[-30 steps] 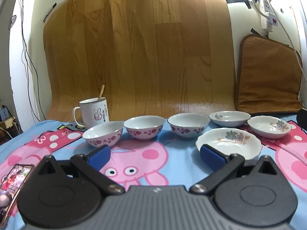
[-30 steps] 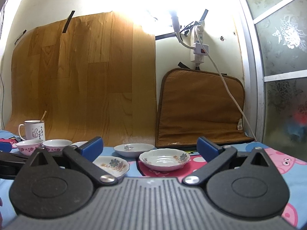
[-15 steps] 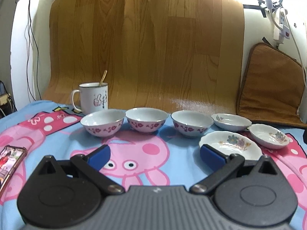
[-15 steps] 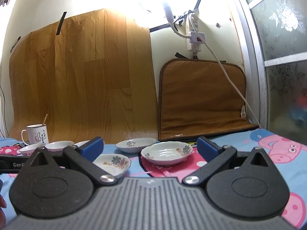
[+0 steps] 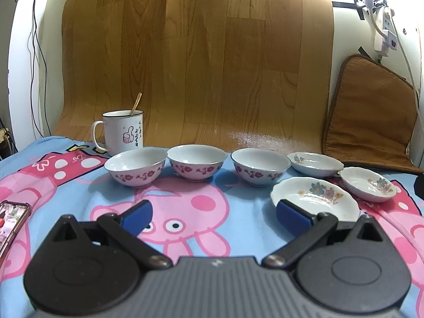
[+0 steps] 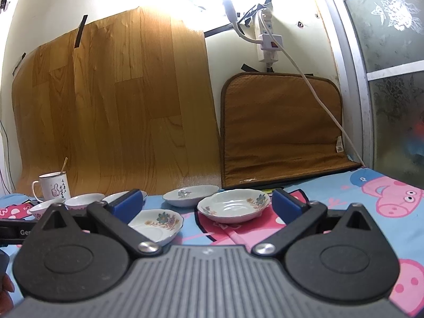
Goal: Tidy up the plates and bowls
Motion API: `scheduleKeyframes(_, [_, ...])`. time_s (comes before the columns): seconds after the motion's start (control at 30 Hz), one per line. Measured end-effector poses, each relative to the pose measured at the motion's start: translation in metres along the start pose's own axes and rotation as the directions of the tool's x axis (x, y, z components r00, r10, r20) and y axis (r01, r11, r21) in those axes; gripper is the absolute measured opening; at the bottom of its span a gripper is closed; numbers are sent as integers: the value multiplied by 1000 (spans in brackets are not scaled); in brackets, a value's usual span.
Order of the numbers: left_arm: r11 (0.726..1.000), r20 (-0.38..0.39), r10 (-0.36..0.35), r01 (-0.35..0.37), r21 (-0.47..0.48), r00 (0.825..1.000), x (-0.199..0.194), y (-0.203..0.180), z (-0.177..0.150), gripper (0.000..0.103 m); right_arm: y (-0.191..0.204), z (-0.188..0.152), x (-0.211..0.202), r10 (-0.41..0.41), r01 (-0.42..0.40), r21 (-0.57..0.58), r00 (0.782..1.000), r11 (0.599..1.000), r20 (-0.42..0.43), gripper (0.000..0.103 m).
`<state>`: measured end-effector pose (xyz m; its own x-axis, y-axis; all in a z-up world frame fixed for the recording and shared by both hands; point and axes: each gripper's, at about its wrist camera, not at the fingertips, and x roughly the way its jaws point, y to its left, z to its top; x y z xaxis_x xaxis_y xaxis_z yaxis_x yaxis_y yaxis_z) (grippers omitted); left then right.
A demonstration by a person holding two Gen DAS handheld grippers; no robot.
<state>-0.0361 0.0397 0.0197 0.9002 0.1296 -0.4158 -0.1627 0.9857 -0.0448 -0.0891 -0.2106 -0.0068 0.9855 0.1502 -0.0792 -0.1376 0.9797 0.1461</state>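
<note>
1. Left gripper point(image 5: 213, 213): jaws wide apart, nothing between them, held low over the cartoon-print cloth point(image 5: 66, 185) on the counter.
2. Right gripper point(image 6: 205, 202): jaws also wide apart and empty, same low level pose.
3. Three bowls in a row, well ahead of the left jaws: left bowl point(image 5: 135, 168), middle bowl point(image 5: 196, 162), right bowl point(image 5: 261, 167). Left and middle rims look nearly touching; the right bowl stands apart. All upright, none nested.
4. Three shallow flowered plates to the right of the bowls: near plate point(image 5: 315, 201), far plate point(image 5: 315, 164), right plate point(image 5: 368, 184). None stacked.
5. Key relation, left side: the middle bowl is almost dead ahead of the open jaws. The near plate sits just behind the left gripper's right finger, off to the right of its centre line.
6. Key relation, right side: the right plate point(image 6: 233, 205) lies straight ahead between the right jaws, closest of all; the near plate point(image 6: 157, 224) is ahead-left, partly behind that gripper's left finger.
7. Judgement: plates fall to the right gripper, bowls to the left. Round pieces, no long axis; grasp is by pinching the rim, so approach from a slight tilt.
8. Mug point(image 5: 123, 131) with a stick in it stands behind the left bowl; phone point(image 5: 12, 221) at the far left edge. Neither is in the way.
9. Task looks unstarted.
</note>
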Motion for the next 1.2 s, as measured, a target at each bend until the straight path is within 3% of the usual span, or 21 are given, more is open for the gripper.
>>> scheduleKeyframes(1.2, [999,-36,-25,23,-35,999,6,5,1,103,-3,-1,-1,-1,1,24,1000,1000,5,103])
